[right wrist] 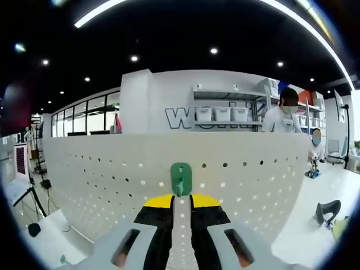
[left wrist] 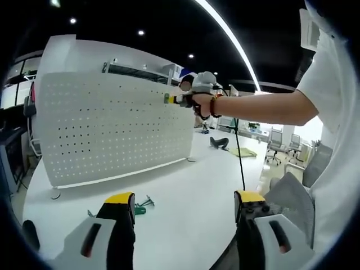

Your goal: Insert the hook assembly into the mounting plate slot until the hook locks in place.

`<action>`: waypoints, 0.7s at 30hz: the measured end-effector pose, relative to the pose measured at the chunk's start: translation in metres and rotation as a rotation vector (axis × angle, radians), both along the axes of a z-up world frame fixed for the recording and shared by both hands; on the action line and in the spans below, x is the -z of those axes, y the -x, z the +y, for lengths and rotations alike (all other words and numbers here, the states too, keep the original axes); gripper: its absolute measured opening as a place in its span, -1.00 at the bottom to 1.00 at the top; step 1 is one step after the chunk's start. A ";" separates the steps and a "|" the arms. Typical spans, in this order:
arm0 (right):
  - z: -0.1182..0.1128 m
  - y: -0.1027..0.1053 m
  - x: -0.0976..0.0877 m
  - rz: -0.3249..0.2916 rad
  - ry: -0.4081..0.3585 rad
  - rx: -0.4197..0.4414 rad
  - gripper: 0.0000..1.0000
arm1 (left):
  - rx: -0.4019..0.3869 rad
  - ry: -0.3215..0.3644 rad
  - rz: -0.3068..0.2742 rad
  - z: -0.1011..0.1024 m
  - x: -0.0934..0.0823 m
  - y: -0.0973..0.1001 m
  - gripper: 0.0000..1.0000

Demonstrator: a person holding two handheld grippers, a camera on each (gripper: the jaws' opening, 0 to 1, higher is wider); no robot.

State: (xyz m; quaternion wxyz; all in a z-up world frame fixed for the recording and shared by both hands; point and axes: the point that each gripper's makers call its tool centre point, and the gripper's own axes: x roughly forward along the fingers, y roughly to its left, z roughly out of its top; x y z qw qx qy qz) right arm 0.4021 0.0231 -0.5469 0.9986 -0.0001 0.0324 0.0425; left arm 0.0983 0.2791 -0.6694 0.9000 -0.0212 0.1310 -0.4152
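Two spare green hooks [left wrist: 142,206] lay on the table [left wrist: 185,197] at 11 o'clock of the left gripper [left wrist: 184,203], its fingers spread empty. The right gripper [right wrist: 181,201] clenched a green hook [right wrist: 181,178] against the white pegboard [right wrist: 112,174].

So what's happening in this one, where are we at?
A person is fitting a green hook onto a white pegboard that stands on a white table. The right tool is shut on the hook and holds it against the board near its top edge; whether it has locked in is unclear. The left tool is open above the table, with more green hooks lying ahead of it.
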 end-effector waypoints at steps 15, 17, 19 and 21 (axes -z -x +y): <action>0.006 0.023 0.015 0.015 -0.049 -0.044 -0.69 | -0.018 -0.007 0.023 -0.003 0.001 0.009 0.43; 0.009 0.027 0.016 0.011 -0.049 -0.053 -0.69 | -0.021 -0.003 0.030 -0.003 0.001 0.009 0.41; 0.011 0.030 0.017 0.013 -0.045 -0.060 -0.69 | -0.026 -0.002 0.031 -0.002 0.000 0.009 0.41; 0.012 0.035 0.018 0.013 -0.055 -0.068 -0.69 | -0.030 0.004 0.029 -0.001 -0.002 0.009 0.41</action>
